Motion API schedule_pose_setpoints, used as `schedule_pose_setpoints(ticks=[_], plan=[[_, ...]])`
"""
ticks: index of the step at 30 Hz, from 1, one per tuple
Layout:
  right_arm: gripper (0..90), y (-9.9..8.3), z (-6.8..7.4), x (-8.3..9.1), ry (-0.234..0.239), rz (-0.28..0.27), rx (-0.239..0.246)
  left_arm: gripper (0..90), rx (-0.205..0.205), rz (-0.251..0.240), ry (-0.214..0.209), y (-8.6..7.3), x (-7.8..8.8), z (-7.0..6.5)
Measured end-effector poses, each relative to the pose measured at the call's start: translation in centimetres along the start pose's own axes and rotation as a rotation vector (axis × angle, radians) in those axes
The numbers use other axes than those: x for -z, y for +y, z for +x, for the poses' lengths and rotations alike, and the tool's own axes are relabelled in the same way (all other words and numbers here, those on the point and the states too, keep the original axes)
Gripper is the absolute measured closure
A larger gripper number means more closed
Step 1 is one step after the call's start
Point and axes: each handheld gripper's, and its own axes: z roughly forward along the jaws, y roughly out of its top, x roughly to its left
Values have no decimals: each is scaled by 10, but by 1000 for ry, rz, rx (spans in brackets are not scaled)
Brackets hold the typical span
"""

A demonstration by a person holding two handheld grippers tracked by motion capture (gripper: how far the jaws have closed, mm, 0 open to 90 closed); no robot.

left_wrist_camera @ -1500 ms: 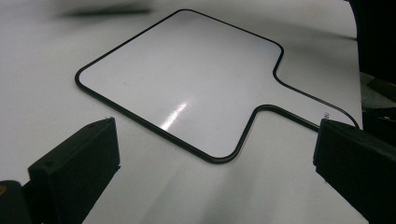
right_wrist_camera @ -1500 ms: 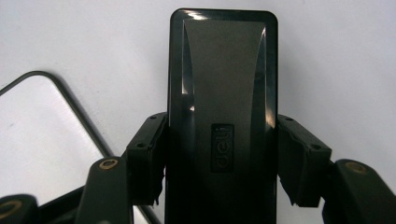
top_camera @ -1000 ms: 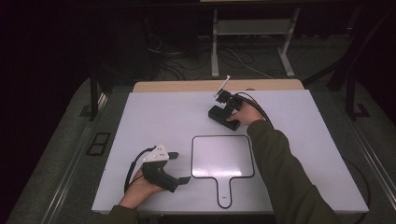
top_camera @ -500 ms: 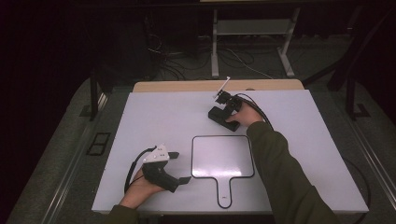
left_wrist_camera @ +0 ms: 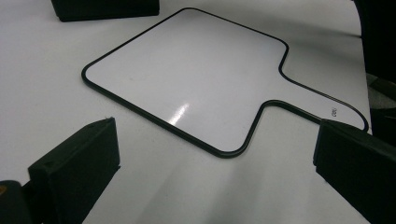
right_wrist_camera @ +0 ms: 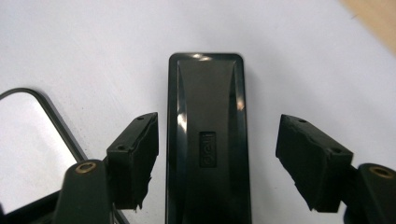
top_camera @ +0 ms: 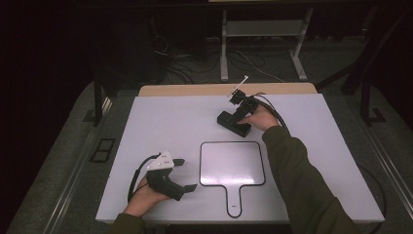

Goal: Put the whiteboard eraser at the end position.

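A black whiteboard eraser lies flat on the white table, just beyond the small hand-held whiteboard. My right gripper straddles the eraser from above. Its jaws have just been opening, and a gap shows on each side of the eraser, so the pads are off it. My left gripper rests near the table's front left. It is open with nothing between its jaws and points at the whiteboard's handle side. The eraser lies far beyond that board.
The white table has a wooden strip along its far edge. Cables trail from both grippers. Dark floor, metal stand legs and loose cables lie beyond the table. The whiteboard's corner lies left of my right jaws.
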Motion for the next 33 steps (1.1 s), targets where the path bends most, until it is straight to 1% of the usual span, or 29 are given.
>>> schedule_pose_setpoints(ticks=[2, 3, 4, 6, 7, 9, 11, 15, 17, 21, 24, 26, 29, 33], plan=[[256, -2, 1, 5, 4, -19, -13, 0, 1, -1, 1, 0, 0, 0], [238, -3, 0, 6, 15, -22, -16, 0, 3, -1, 3, 0, 0, -1], [201, -4, 1, 8, 9, -29, -22, 0, 5, -4, 4, 0, -1, -1], [194, -8, 2, 13, -20, -46, -25, 0, 5, -4, 5, 1, -1, -1], [195, -10, 2, 16, -22, -62, -35, 0, 7, -4, 6, 2, 0, -1], [188, -14, 2, 20, 10, -85, -51, 0, 10, -9, 3, 2, 0, -1], [183, -19, 3, 24, 10, -99, -52, 0, 12, -8, 4, 2, -1, -1], [183, -27, 4, 30, 48, -123, -55, 0, 8, -7, 5, 2, -1, 0], [183, -30, 5, 32, 54, -140, -58, 0, 9, -4, 5, 2, -1, -1], [183, -36, 8, 36, 62, -150, -55, 0, 3, -1, -2, 2, -1, -1], [183, -40, 9, 39, 58, -164, -54, 0, 3, -4, -2, 2, -1, -1], [183, -44, 10, 40, 68, -168, -56, 0, 7, -2, -3, 2, -1, -2], [183, -50, 12, 43, 73, -184, -67, 0, 12, -5, -6, 1, -1, -2], [184, -60, 14, 46, 85, -191, -76, 0, 6, -1, -5, 2, -2, -2]])
